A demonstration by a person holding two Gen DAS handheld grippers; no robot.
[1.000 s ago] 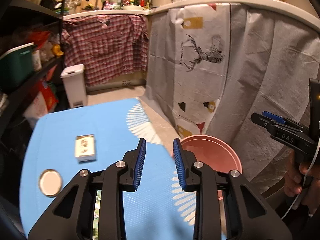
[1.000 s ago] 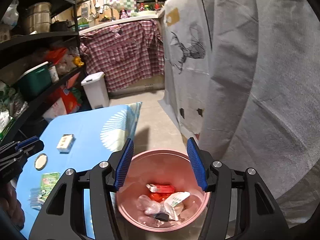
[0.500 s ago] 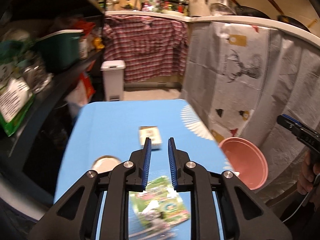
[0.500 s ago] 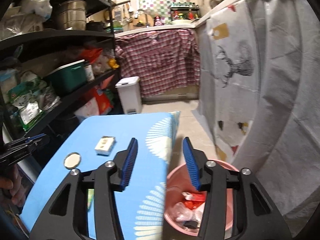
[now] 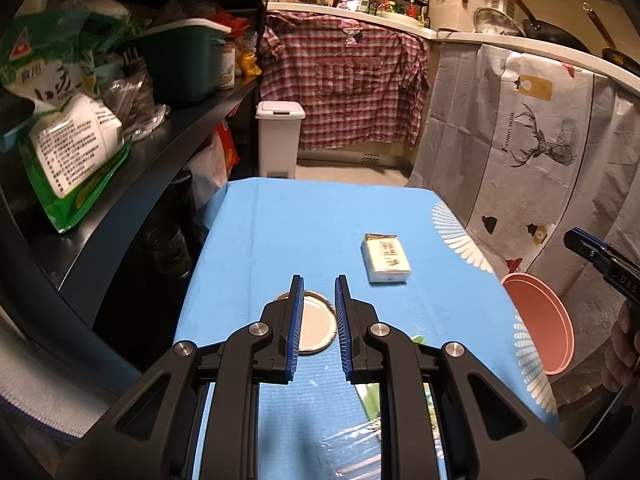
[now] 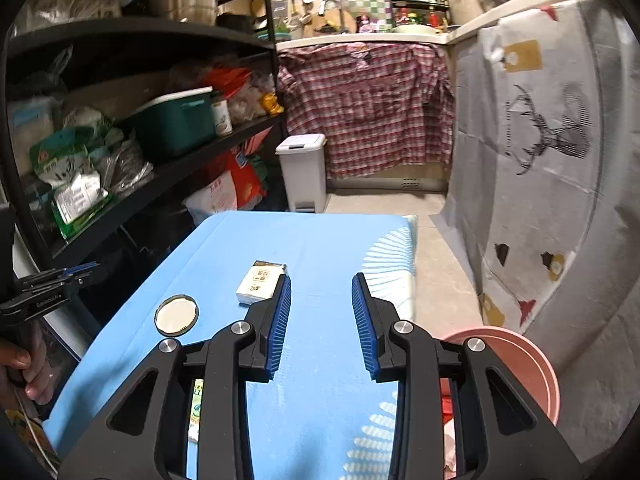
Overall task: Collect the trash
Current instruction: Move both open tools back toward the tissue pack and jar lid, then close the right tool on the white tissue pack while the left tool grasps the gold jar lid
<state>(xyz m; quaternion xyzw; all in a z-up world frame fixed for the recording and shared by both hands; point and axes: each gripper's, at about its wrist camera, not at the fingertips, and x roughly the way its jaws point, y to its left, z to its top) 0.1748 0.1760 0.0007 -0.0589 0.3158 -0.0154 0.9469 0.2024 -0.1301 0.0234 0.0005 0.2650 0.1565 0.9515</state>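
On the blue tablecloth (image 5: 300,220) lie a small white box (image 5: 386,258), a round metal lid (image 5: 316,328), a green wrapper (image 5: 372,394) and clear plastic film (image 5: 348,440). My left gripper (image 5: 319,280) hovers over the lid with a narrow gap between its jaws and nothing in it. My right gripper (image 6: 321,278) hangs above the cloth (image 6: 320,240), just right of the box (image 6: 260,280); its jaws are closing on nothing. The lid (image 6: 176,315) lies farther left. A pink bin (image 6: 516,352) holding trash stands at the table's right.
Black shelves (image 5: 160,152) packed with bags and a green tub run along the table's left side. A white pedal bin (image 5: 278,140) stands on the floor beyond. A grey deer-print cloth (image 5: 540,152) hangs on the right. A hand holds each gripper handle.
Both grippers have swung left, away from the pink bin and over the blue table. The jaws of both have narrowed. The lid, box and wrapper lie where they were.
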